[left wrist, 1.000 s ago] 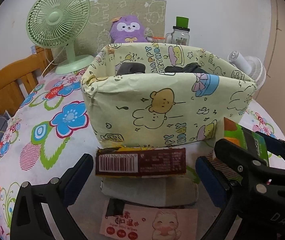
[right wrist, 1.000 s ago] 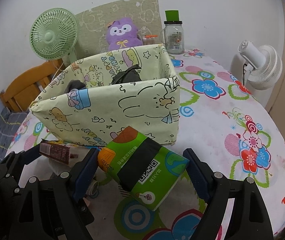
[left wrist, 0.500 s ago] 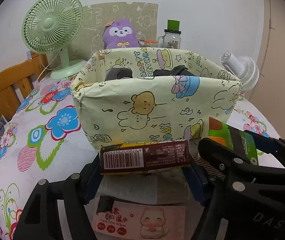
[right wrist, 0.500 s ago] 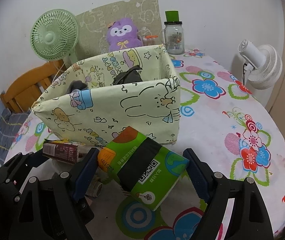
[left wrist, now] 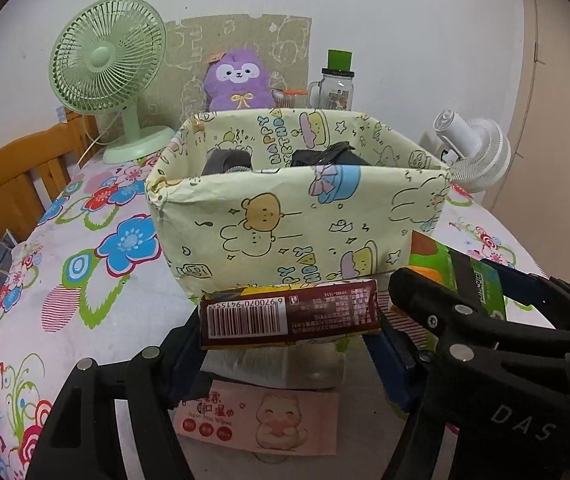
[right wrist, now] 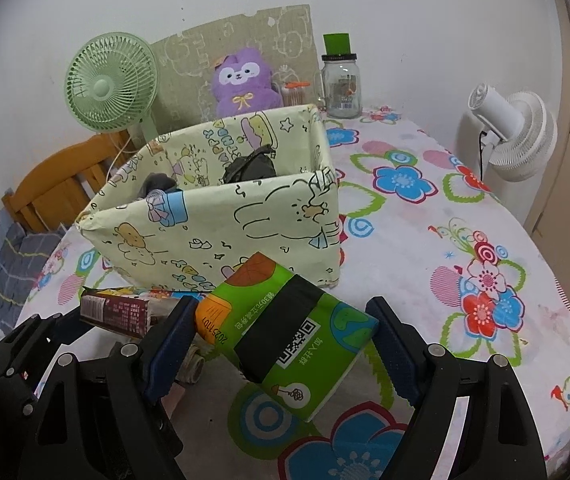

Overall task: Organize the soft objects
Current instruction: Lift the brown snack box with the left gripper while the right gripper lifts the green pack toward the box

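In the left wrist view, the left gripper (left wrist: pixel 289 344) is clamped on a dark red packet (left wrist: pixel 289 314) with a barcode, one blue pad at each short end. The packet sits just in front of the yellow cartoon-print bin (left wrist: pixel 297 216), over a pale folded cloth (left wrist: pixel 277 366) and a pink wipes pack (left wrist: pixel 261 420) on the flowered tablecloth (left wrist: pixel 97 280). It looks light and soft, so I think it can bend in the middle; holding it by the ends, as now, seems safe if the squeeze is gentle.

In the right wrist view, the right gripper (right wrist: pixel 281 344) has its fingers around a green tissue pack (right wrist: pixel 285 336). The left pad touches its orange end, but on the other side I cannot tell if the pad presses or a gap remains. The pack lies tilted, near the front wall of the bin, which already has dark cloth items (right wrist: pixel 251 166) inside. The film is probably slippery and the pack squashy, so the best hold is across the middle band
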The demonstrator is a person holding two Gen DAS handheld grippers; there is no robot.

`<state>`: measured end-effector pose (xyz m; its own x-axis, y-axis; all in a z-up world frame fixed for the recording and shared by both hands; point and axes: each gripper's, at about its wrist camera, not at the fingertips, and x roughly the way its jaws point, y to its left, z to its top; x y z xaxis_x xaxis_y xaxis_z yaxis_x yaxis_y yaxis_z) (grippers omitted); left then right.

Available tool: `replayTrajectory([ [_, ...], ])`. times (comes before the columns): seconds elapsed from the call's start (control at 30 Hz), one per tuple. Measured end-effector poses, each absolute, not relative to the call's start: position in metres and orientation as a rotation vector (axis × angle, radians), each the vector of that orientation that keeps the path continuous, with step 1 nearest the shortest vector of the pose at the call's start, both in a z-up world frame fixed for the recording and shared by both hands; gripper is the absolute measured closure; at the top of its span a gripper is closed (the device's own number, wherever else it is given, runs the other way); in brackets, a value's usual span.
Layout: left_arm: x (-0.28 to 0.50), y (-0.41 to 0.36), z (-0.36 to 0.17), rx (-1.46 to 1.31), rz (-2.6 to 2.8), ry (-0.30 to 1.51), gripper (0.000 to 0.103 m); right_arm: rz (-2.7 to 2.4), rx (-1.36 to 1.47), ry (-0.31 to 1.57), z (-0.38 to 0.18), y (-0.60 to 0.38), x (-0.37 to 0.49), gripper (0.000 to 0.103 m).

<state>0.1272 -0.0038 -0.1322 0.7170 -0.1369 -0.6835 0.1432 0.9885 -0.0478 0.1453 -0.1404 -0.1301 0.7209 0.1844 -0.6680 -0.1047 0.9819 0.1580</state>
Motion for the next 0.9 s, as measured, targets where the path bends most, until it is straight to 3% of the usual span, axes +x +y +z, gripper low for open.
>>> replayTrajectory([
  [0.9, 0.090, -0.017, -0.088, 0.016, -0.130, 0.671, 0.027, 0.195, 0.063, 0.628, -0.080, -0.145, 0.104, 0.017],
])
